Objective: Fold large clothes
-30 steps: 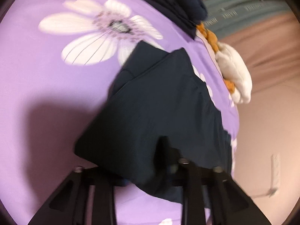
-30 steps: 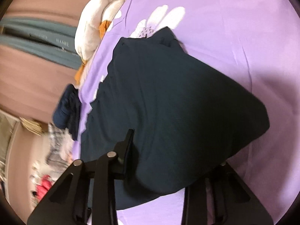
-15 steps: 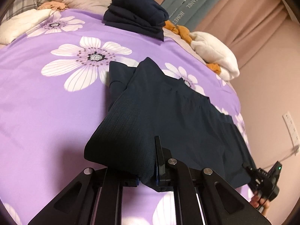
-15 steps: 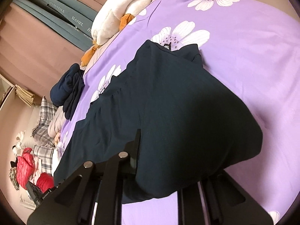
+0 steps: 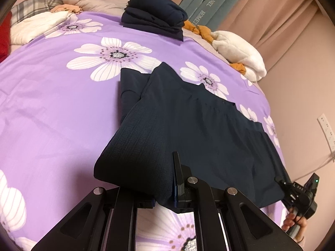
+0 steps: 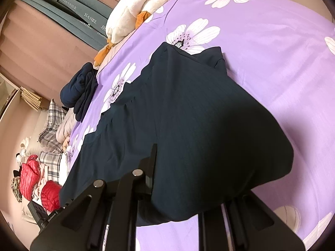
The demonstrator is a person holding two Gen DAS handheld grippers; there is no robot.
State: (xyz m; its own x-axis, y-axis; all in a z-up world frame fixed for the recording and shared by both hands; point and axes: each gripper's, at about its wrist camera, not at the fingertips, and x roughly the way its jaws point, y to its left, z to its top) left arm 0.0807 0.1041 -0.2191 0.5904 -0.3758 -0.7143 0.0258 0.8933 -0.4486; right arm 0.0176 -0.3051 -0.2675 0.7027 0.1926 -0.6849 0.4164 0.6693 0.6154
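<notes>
The bed (image 5: pixel 52 108) fills nearly everything I see, spread with a purple sheet printed with big white flowers. Across it lies the dark navy garment (image 5: pixel 199 121) — a large piece, its far end resting flat on the sheet near a flower, its near edge lifted off the bed and stretched between my two claws.

My left claw (image 5: pixel 165 196) reaches in low from the near edge of the bed, its fingers level and pointed toward the headboard side; it is pinching one near corner of the garment, the cloth bunched into a thick fold between the pads. My right claw (image 6: pixel 188 196) holds the opposite near corner in the same way — the fabric drapes over and hides its right finger, while the left finger (image 6: pixel 151 167) presses against the cloth. In the left wrist view the right claw (image 5: pixel 299 192) shows at the far end of the raised edge, my hand (image 5: pixel 295 222) wrapped around its handle below it.

Beyond the garment sits a folded stack of dark clothes (image 5: pixel 155 14) at the far edge of the sheet. Just beside it lies a white plush blanket (image 5: pixel 240 50) with an orange cloth (image 5: pixel 201 30) tucked against it. Red padded jackets (image 6: pixel 31 175) lie heaped well apart, off the bed.
</notes>
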